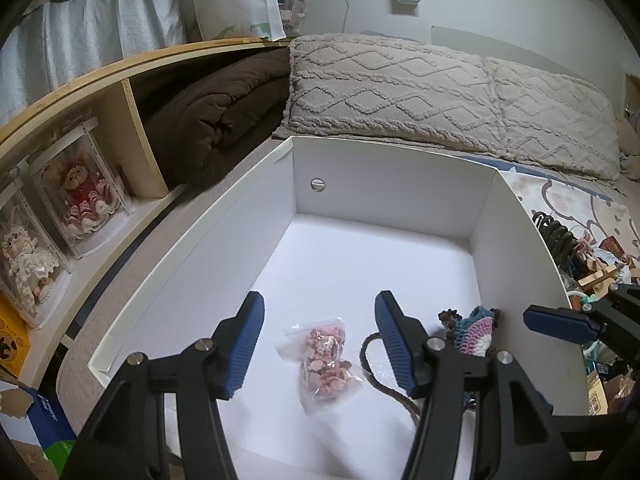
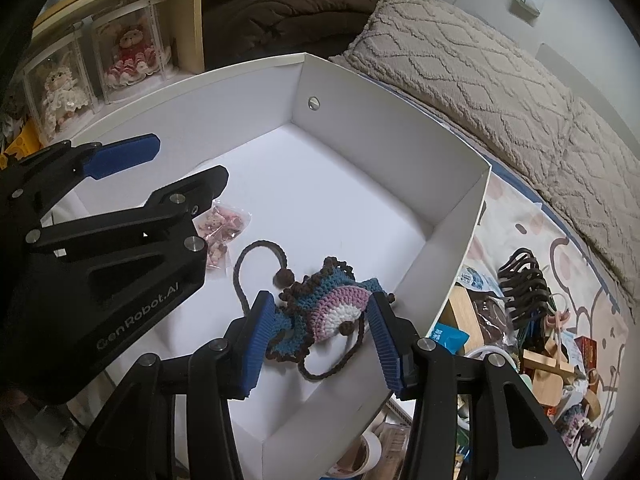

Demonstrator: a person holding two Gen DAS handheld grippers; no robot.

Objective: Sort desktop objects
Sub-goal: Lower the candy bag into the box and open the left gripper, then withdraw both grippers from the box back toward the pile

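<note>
A white open box [image 1: 400, 188] stands on the bed. Inside it lie a small clear bag of pink pieces [image 1: 325, 356] and a crocheted pouch in blue, pink and white with a brown cord [image 2: 336, 312]. My left gripper [image 1: 318, 336] is open above the bag, not touching it. My right gripper [image 2: 320, 324] is open over the box's near right corner, its blue pads on either side of the pouch, which rests on the box floor. The pouch also shows in the left wrist view [image 1: 474, 330], and the bag in the right wrist view [image 2: 222, 232].
A heap of mixed small items [image 2: 532, 320] lies on the patterned bedsheet right of the box, with dark hangers and wooden pieces. Grey textured pillows [image 1: 440, 92] lie behind the box. A wooden shelf [image 1: 120, 92] with boxed dolls stands at the left.
</note>
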